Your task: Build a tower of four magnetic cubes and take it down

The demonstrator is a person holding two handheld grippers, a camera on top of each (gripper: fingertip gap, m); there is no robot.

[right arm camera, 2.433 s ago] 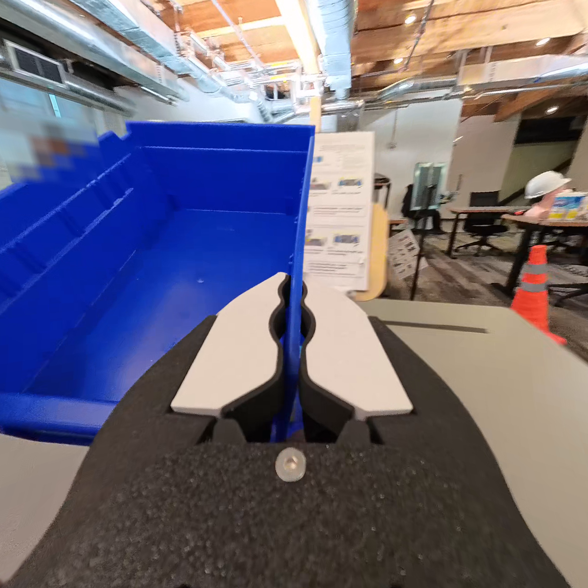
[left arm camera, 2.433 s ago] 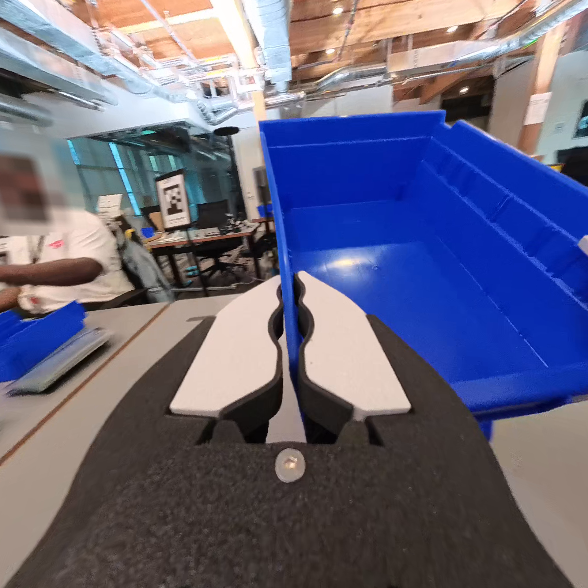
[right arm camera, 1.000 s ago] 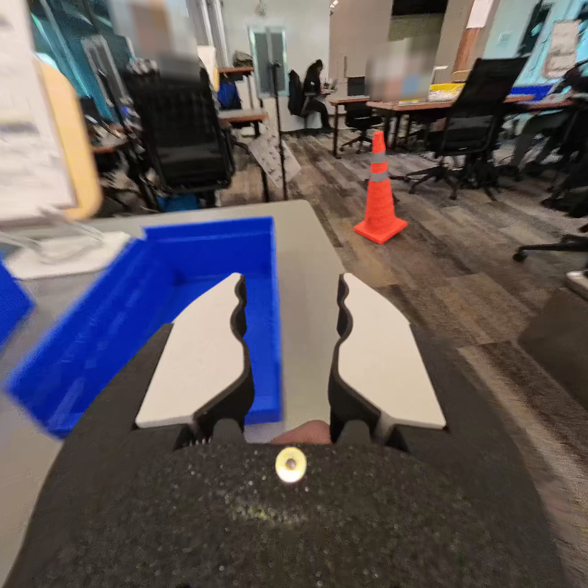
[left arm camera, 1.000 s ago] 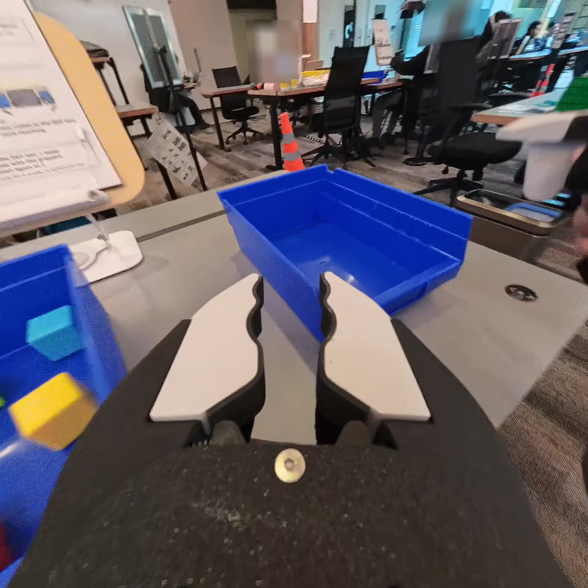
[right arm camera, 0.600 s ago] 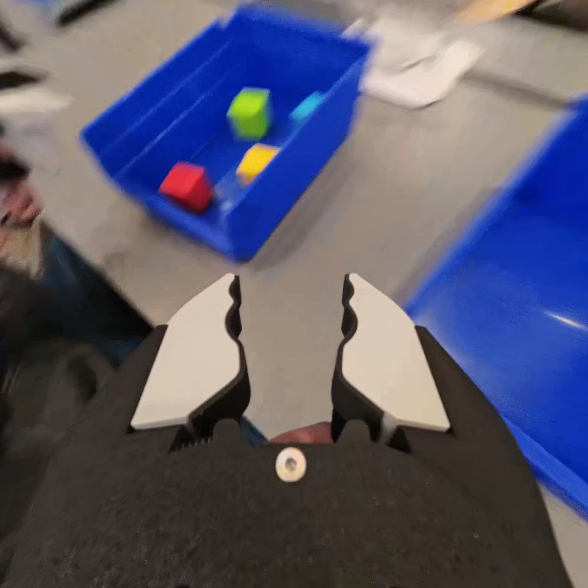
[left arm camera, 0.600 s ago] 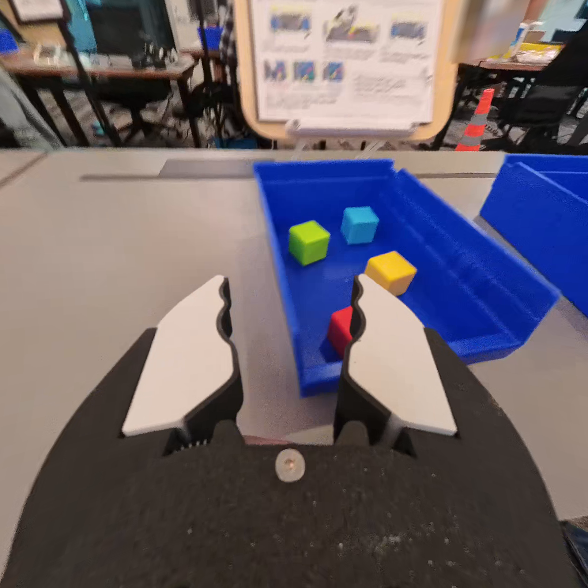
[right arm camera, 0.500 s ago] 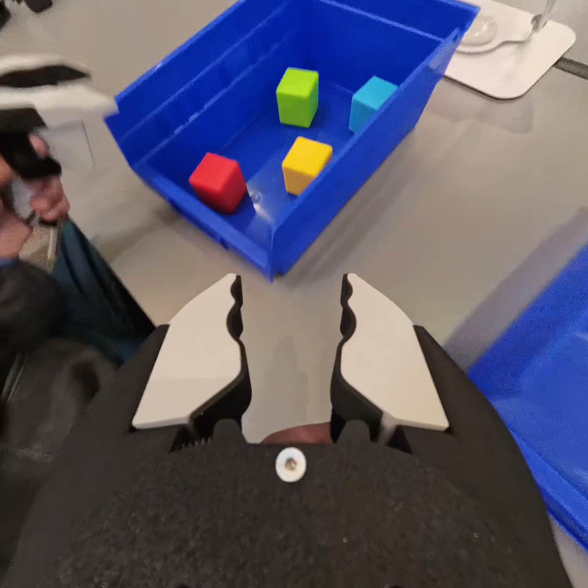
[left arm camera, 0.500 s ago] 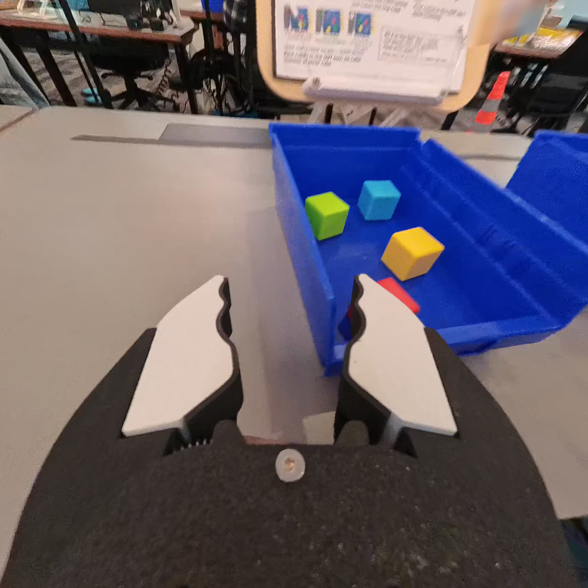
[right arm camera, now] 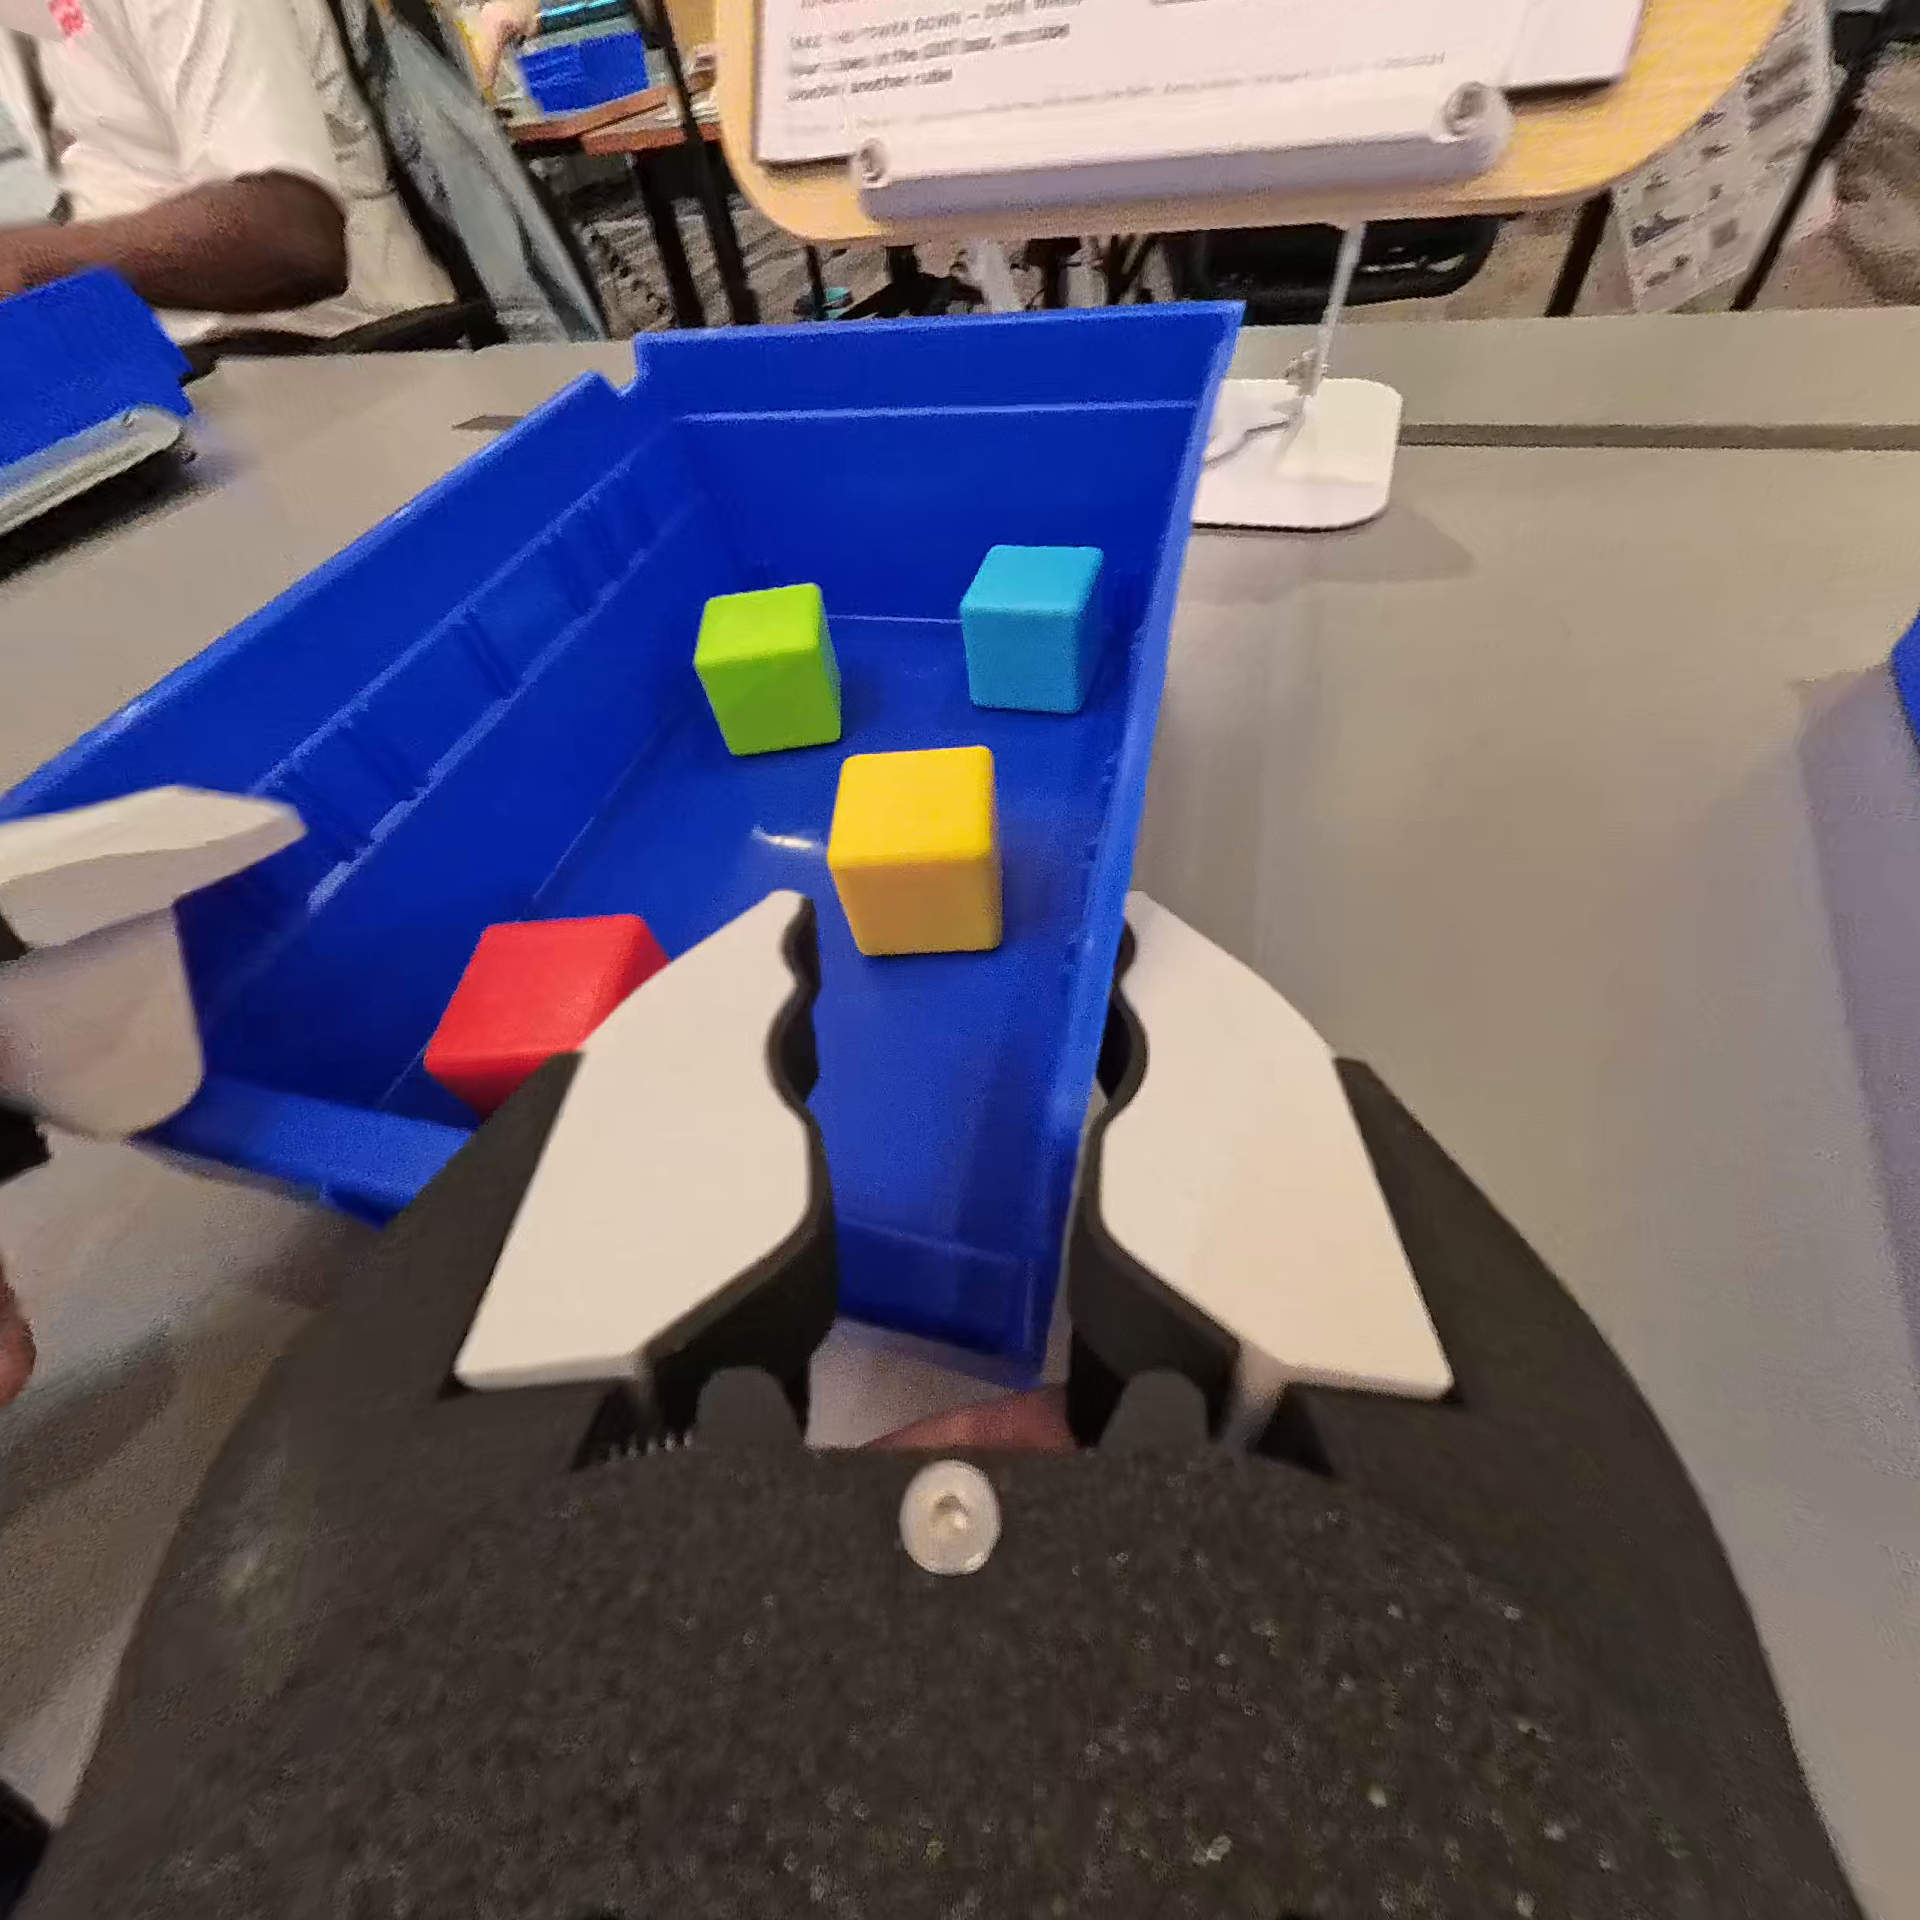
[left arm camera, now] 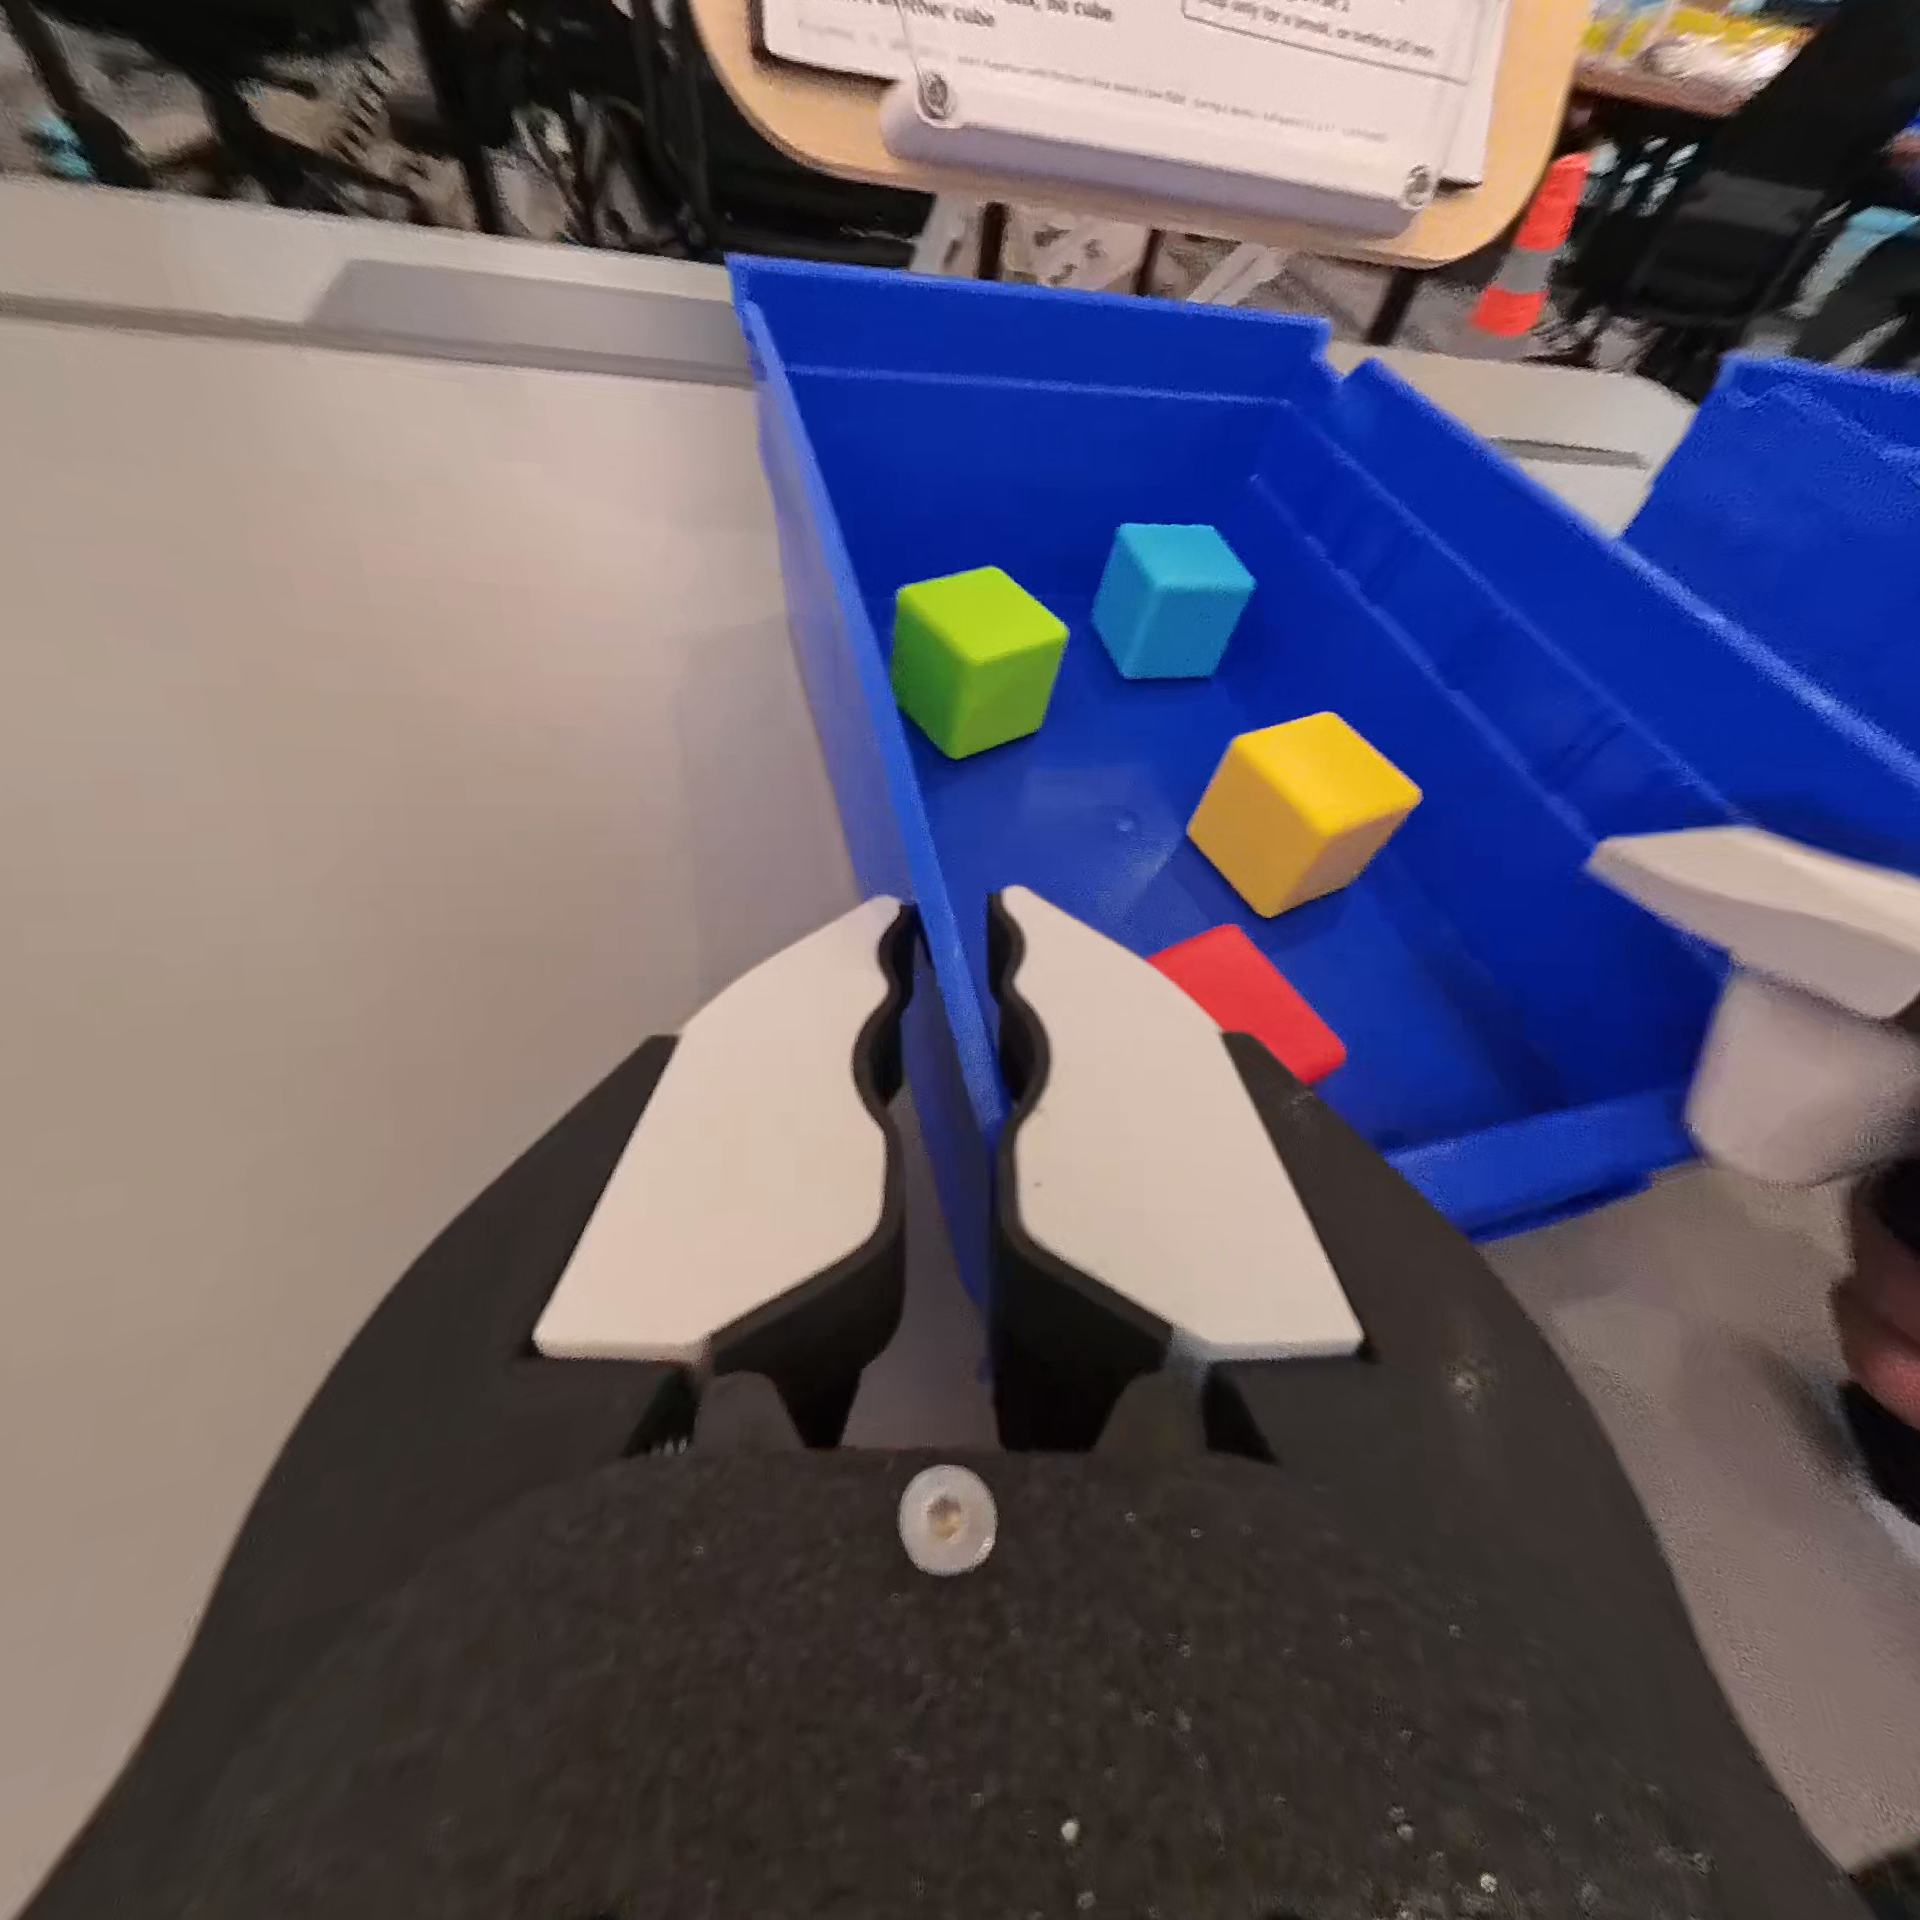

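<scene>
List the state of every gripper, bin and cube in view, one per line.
left gripper: fingers nearly shut, astride the bin's left wall.
right gripper: open, fingers straddling the bin's right wall.
blue bin: on the table, holding four cubes.
green cube: loose on bin floor.
light blue cube: loose, by right wall.
yellow cube: loose, unstacked.
red cube: loose, near front wall.

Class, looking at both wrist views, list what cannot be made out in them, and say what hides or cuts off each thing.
- red cube: left wrist view, near part hidden behind the left gripper finger.
- right gripper: left wrist view, cut off by the right edge and blurred.
- blue bin: right wrist view, near corner covered by the gripper body.
- second bin: left wrist view, contents out of frame.
</scene>
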